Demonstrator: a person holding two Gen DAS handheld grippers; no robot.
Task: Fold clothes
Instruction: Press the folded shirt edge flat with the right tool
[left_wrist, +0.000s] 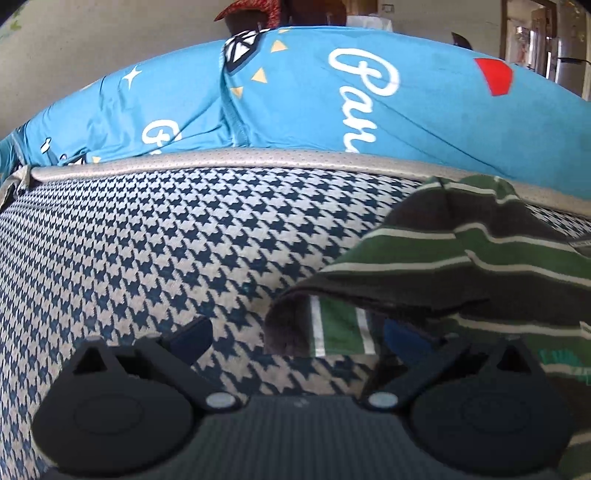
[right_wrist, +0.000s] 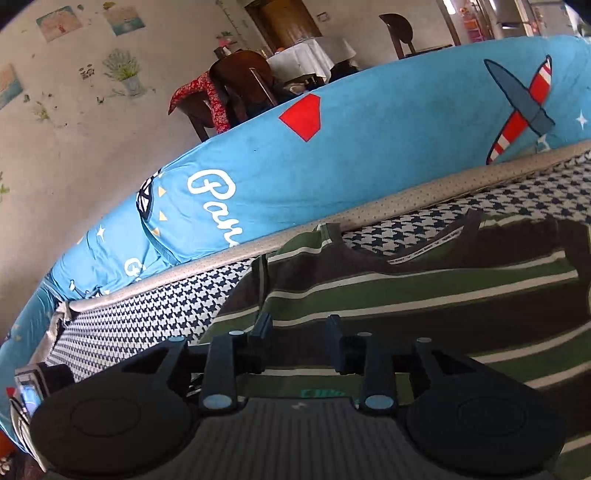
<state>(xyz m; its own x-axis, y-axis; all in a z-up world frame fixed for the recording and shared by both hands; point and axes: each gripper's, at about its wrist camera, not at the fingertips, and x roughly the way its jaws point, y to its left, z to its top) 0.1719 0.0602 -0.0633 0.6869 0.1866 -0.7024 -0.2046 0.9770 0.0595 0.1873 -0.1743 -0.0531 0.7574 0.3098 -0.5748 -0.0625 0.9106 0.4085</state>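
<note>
Left gripper (left_wrist: 297, 341): jaws spread wide, low over the houndstooth cover (left_wrist: 147, 251); nothing is between the fingers, though a folded-over edge of the shirt sits just ahead, near its right finger (left_wrist: 400, 338).
Right gripper (right_wrist: 299, 334): fingers a narrow gap apart, poised over the shirt's left part; they clamp nothing that can be seen.
Striped shirt (right_wrist: 424, 295): green, dark and white stripes, spread flat ahead and to the right of the right gripper, neckline toward the far edge; in the left wrist view a flap (left_wrist: 443, 254) is turned over itself.
Grey piping (left_wrist: 221, 162): runs across beyond both grippers, bordering the houndstooth cover.
Blue bedding (right_wrist: 369, 155): behind the piping, printed with white script, a red shape and an aeroplane.
Chair (right_wrist: 236, 85): far beyond the right gripper, by the decorated wall.
</note>
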